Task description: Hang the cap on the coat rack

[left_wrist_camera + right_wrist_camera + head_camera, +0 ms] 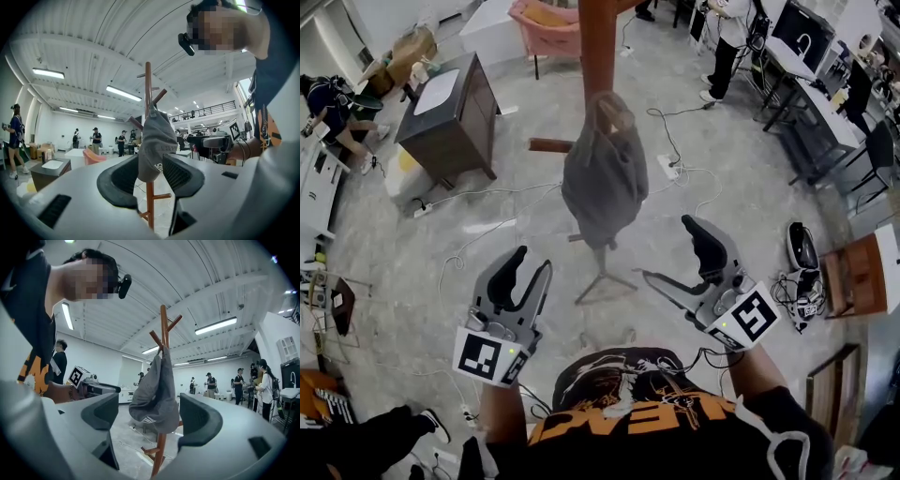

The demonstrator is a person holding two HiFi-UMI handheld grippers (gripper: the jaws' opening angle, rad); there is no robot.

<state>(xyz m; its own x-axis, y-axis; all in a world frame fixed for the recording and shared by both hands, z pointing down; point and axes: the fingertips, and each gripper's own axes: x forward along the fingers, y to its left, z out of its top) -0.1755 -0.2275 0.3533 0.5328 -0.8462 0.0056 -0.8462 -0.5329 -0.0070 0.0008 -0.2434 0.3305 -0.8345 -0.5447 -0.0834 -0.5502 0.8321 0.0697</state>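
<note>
A grey cap (pixel 605 173) hangs from a peg near the top of the brown wooden coat rack (pixel 598 47), free of both grippers. My left gripper (pixel 532 262) is held low and left of the rack, open and empty. My right gripper (pixel 667 249) is to the right of the rack, its jaws spread wide with nothing in them. In the left gripper view the cap (pixel 157 145) shows on the rack's pole (pixel 148 89) beyond the jaws. The right gripper view shows the cap (pixel 154 394) hanging the same way on the pole (pixel 163 329), some way off.
A dark cabinet (pixel 450 117) stands at the back left and a pink chair (pixel 546 28) behind the rack. Cables run over the grey floor (pixel 487 225). A black bag (pixel 802 248) and a wooden piece of furniture (pixel 858 277) lie to the right. People stand at desks further off.
</note>
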